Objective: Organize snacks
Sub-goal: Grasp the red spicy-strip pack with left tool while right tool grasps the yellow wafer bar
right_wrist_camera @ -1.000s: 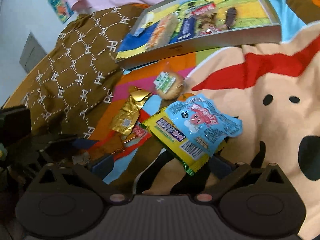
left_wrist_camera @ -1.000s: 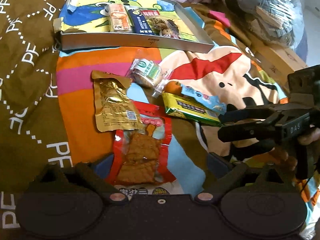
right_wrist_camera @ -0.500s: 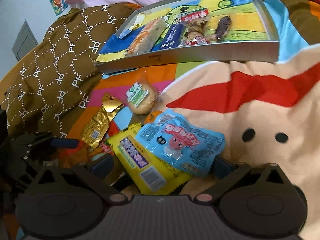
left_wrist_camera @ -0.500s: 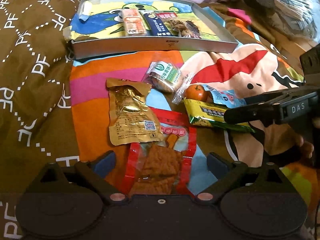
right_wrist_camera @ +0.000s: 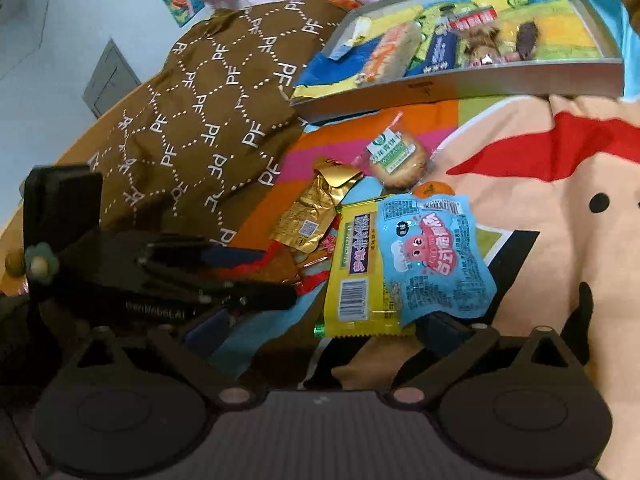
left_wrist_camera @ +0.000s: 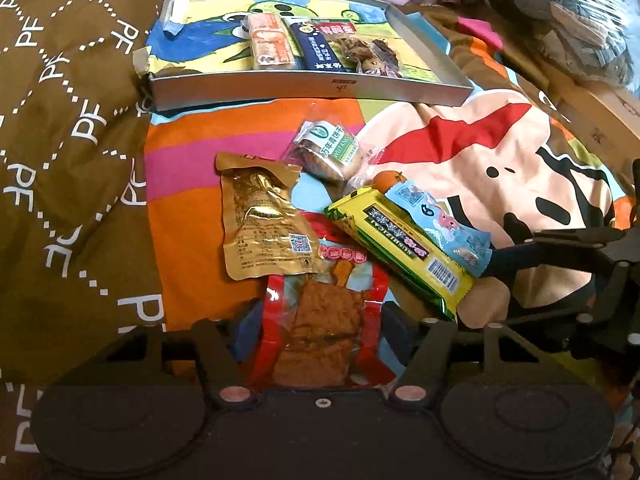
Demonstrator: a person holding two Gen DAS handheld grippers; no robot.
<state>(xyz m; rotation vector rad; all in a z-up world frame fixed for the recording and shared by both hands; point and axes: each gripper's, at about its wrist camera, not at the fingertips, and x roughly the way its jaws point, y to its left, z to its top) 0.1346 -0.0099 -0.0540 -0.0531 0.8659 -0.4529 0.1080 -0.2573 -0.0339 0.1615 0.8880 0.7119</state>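
The left gripper (left_wrist_camera: 316,320) has just been closing its jaws on the red pack (left_wrist_camera: 320,332), which lies between them on the blanket (left_wrist_camera: 192,184), and from the left wrist view the blue pads look to be touching its side edges. The right gripper (right_wrist_camera: 320,328) stands with jaws apart around the near ends of the yellow pack (right_wrist_camera: 356,272) and the blue pack (right_wrist_camera: 432,256) lying on it; nothing is pinched there yet. I judge the risks to be these: the red pack is tucked under the gold pack (left_wrist_camera: 260,220) and the yellow one, so lifting it could drag or flip them, and the right jaws could take two packs at once. The tray (left_wrist_camera: 304,88), at the blanket's far edge, holds an orange bar (left_wrist_camera: 272,42), a dark blue pack (left_wrist_camera: 320,52) and a clear bag of brown snacks (left_wrist_camera: 368,56).
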